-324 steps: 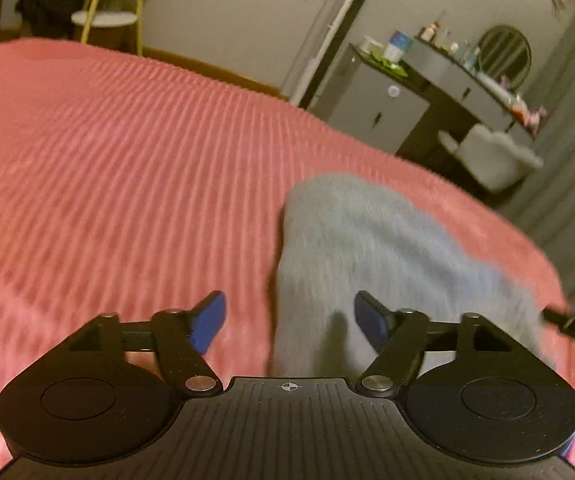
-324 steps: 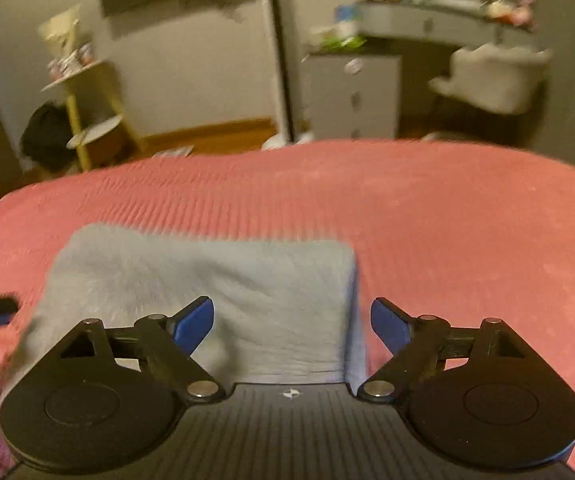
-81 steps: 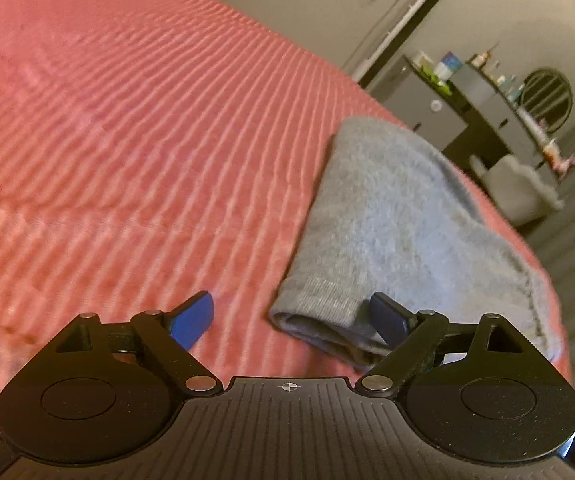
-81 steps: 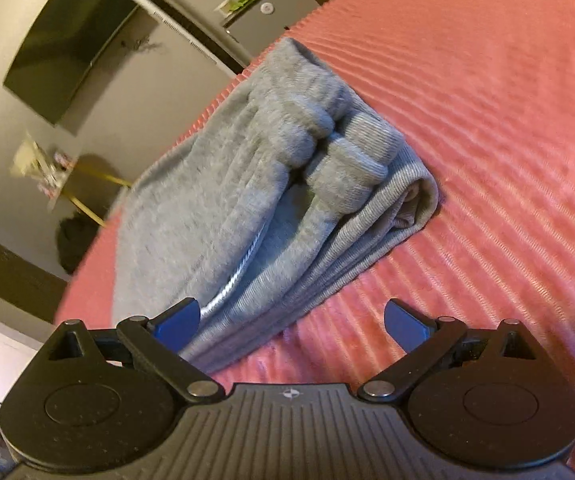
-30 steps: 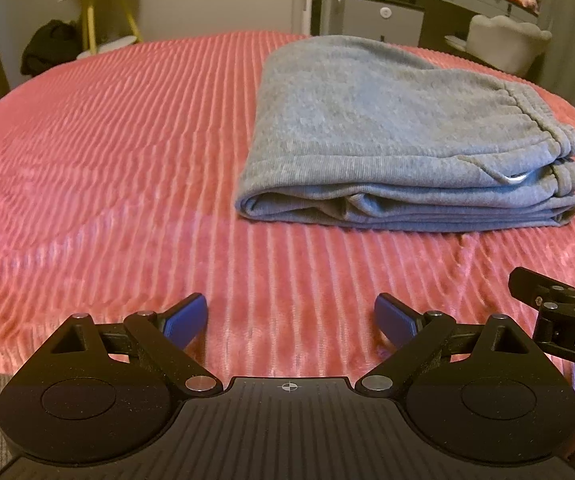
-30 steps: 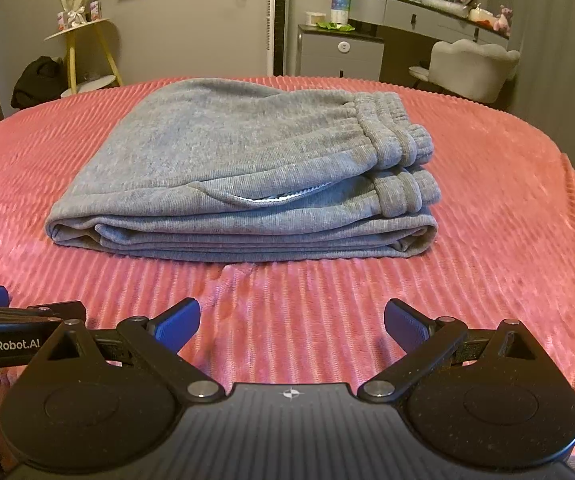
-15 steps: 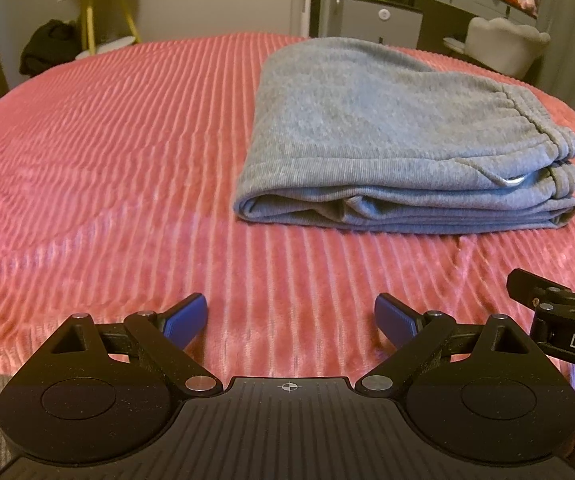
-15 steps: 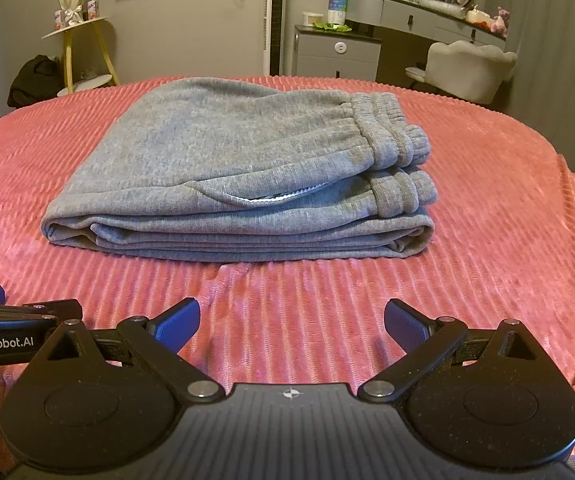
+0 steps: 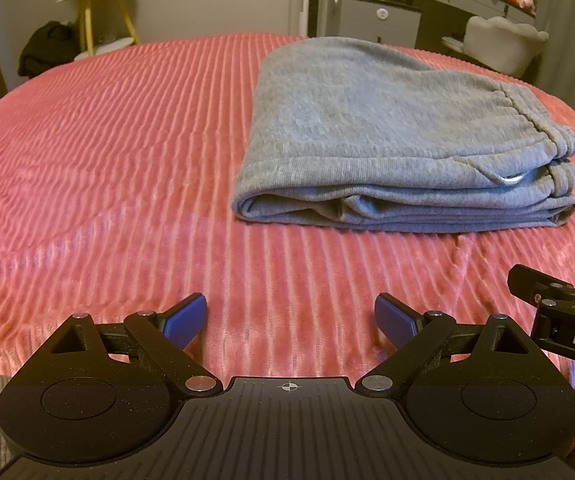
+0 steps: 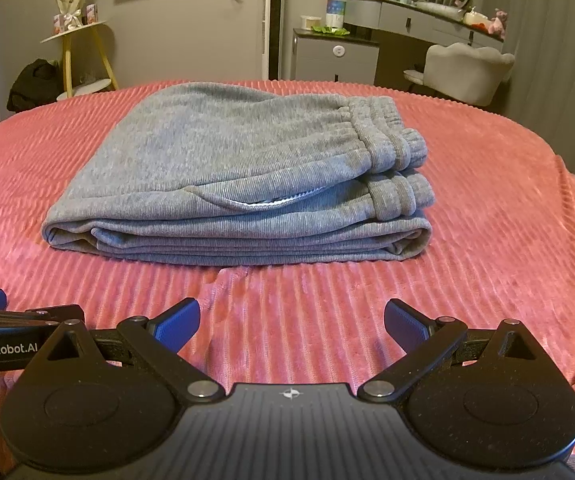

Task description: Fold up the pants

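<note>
**Folded pants lay on the bed, both jaws spread and empty**

The grey pants (image 10: 239, 184) lay folded in a flat stack on the pink ribbed bedspread (image 10: 487, 240), ahead of both jaws and apart from them. The elastic waistband (image 10: 391, 148) was at the right end of the stack, and the folded edge was at the left end. The left gripper (image 9: 290, 320) had its jaws spread wide, with only bedspread between them. The right gripper (image 10: 292, 322) also had its jaws spread wide and held nothing. Beyond the bed stood a grey dresser (image 10: 335, 58) and a pale chair (image 10: 467, 68).
</note>
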{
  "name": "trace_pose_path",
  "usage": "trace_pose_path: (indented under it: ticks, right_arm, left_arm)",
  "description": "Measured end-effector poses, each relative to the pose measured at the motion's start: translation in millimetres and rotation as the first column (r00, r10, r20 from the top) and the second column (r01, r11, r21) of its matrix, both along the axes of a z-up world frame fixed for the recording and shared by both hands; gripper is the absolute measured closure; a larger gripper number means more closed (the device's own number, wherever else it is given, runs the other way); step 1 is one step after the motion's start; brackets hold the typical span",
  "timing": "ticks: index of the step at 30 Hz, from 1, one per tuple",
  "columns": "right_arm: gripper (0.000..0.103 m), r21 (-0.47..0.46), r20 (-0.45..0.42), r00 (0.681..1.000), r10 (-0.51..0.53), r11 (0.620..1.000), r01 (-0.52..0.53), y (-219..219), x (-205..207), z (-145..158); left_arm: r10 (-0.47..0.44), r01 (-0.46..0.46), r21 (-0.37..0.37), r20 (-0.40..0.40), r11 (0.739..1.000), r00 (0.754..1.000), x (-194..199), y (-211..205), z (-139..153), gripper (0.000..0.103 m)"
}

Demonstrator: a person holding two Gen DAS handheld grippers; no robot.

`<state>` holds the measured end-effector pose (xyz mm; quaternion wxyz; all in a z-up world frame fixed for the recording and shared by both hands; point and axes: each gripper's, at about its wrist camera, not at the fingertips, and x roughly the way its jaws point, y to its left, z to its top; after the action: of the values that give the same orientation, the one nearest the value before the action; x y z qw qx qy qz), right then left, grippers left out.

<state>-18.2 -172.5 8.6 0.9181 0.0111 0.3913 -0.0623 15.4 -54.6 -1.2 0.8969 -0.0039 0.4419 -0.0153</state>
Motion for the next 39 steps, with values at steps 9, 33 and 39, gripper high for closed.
trace_pose_path:
  ticks: [9, 33, 39]
  right_arm:
    - [0.004, -0.002, 0.005, 1.000, 0.000, 1.000, 0.000, 1.6, -1.1, 0.6]
    - [0.004, 0.000, 0.009, 1.000, -0.002, 1.000, 0.002, 3.0, -1.4, 1.5]
    - [0.004, -0.002, 0.007, 1.000, 0.000, 1.000, 0.000, 3.5, -1.5, 1.3]
  left_arm:
    - [0.000, 0.000, -0.002, -0.001, 1.000, 1.000, 0.3, 0.3, -0.4, 0.007]
    - [-0.007, 0.007, -0.001, -0.003, 1.000, 1.000, 1.1, 0.8, -1.9, 0.007]
    - [-0.008, 0.008, -0.002, -0.004, 1.000, 1.000, 1.3, 1.5, -1.8, 0.007]
